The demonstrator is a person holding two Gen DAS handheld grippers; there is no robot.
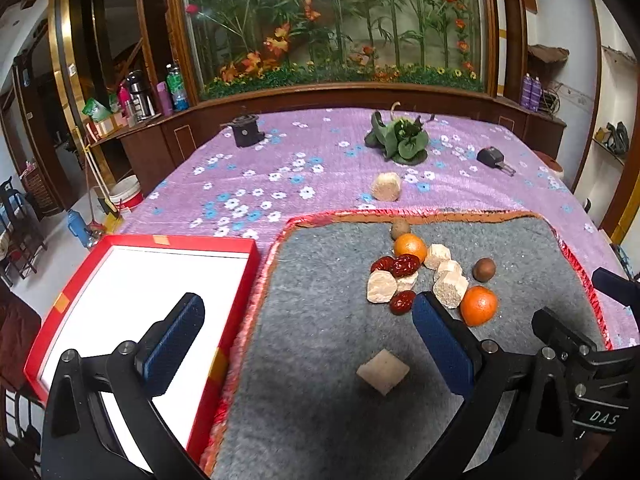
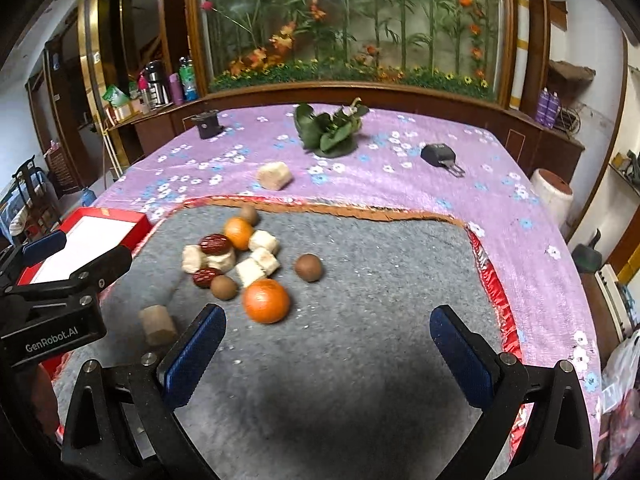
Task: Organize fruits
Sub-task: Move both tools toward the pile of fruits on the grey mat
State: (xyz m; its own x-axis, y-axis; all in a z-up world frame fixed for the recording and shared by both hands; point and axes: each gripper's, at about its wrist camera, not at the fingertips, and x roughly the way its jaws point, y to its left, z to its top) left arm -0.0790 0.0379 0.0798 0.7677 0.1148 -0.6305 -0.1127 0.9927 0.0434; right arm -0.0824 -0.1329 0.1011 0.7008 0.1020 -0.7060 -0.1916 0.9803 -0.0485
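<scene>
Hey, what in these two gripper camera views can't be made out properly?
- Red box: near corner hidden behind the left gripper in the left wrist view.
- Small brown fruit: hidden by the gripper's finger in the left wrist view.
- Bottle labels on the shelf: too small.

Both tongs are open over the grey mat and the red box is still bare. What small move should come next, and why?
Probably ease the left tongs down onto the lone pale block. It lies apart from the pile, between the open fingers, and the red box sits just left of it.
</scene>
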